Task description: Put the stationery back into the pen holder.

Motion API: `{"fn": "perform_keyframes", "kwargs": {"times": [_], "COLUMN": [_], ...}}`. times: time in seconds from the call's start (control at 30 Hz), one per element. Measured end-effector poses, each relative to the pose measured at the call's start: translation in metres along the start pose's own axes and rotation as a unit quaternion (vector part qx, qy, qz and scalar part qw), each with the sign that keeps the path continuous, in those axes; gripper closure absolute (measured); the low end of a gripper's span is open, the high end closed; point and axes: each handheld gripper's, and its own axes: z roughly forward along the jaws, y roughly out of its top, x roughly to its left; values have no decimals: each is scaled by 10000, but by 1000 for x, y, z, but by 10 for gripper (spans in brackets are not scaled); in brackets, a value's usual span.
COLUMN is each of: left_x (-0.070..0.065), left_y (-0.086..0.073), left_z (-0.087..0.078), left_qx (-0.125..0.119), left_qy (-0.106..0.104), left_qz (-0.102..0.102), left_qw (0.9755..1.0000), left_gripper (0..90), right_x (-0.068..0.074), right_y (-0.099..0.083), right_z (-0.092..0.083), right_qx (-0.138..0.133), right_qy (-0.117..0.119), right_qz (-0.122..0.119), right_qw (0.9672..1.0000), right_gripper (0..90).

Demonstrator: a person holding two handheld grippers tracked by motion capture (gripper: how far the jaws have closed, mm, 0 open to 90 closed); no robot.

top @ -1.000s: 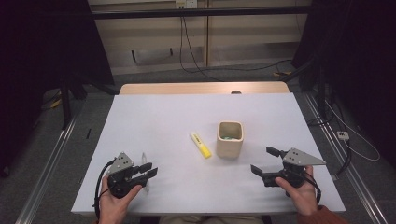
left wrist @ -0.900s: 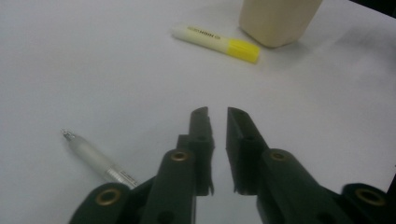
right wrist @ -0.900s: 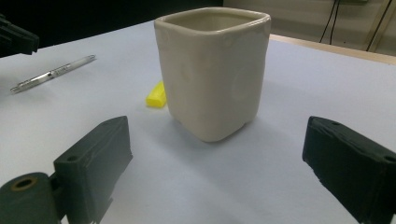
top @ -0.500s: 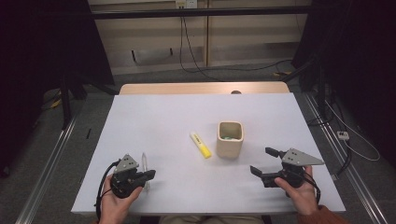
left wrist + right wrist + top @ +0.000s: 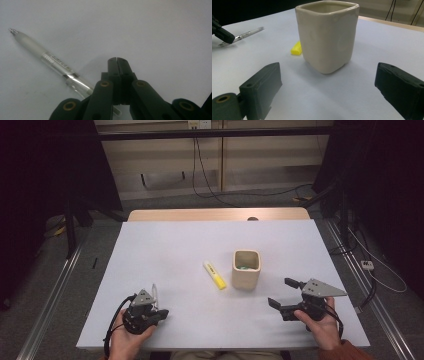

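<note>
— Where is the pen (image 5: 53,61) now, and do you hold it?

— No, I do not hold it. The jaws of my left gripper (image 5: 116,60) are pressed together with nothing between them. The pen lies flat on the white table (image 5: 175,245), just beside these jaws. In the left gripper view it is on their left side, and its clip end goes under the left link of the gripper.

— Which way does it point?

— Its long axis runs slantwise away from me. The metal tip is the far end and the clear clip end is the near one. So the jaws stand next to the barrel and not across it.

— And your other hand?

— My right gripper (image 5: 283,292) is well apart from the pen, on the other side of the table. Its jaws stand wide apart and face the cream ceramic cup (image 5: 327,37). A yellow highlighter (image 5: 215,275) lies just beside this cup.

— So which hand takes the pen?

— The left one, I think, because it is much nearer. First it must spread its jaws and shift sideways toward the barrel, so that one jaw comes on each side of it
</note>
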Motion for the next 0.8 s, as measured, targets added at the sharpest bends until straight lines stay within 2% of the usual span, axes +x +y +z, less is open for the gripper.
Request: {"fn": "perform_keyframes", "kwargs": {"times": [0.27, 0.6, 0.8], "left_x": [4, 7, 8], "left_y": [-2, -2, -4], "left_z": [1, -2, -4], "left_qx": [272, 399, 381], "left_qy": [39, 36, 110], "left_qz": [-79, -149, -215], "left_qw": [9996, 9991, 9990], "left_gripper": [900, 900, 900], "right_x": [1, 1, 2], "right_y": [0, 0, 0], "right_z": [0, 1, 1], "right_qx": [29, 49, 53], "right_qy": [11, 17, 11], "right_qz": [-13, -31, -40], "right_qw": [10000, 10000, 10000], "right_gripper": [68, 67, 67]}}
